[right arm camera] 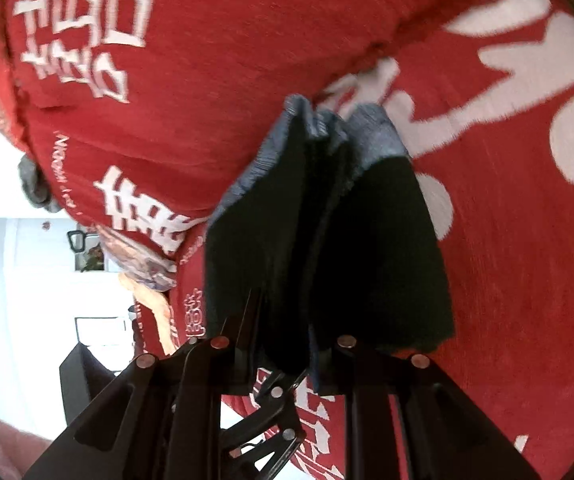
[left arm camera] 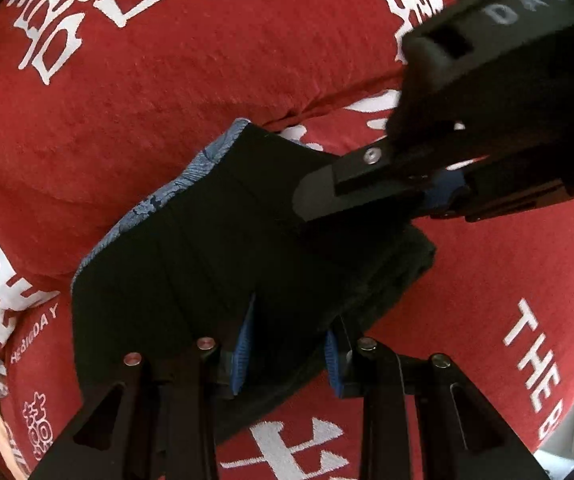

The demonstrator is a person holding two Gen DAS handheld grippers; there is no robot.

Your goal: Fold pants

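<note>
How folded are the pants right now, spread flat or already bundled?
Bundled. The pants form a compact dark stack on the red blanket; the right wrist view shows several layers side by side.

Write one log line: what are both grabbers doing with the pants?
left gripper: shut on black pants | right gripper: shut on black pants | pants: folded, over red blanket
</note>
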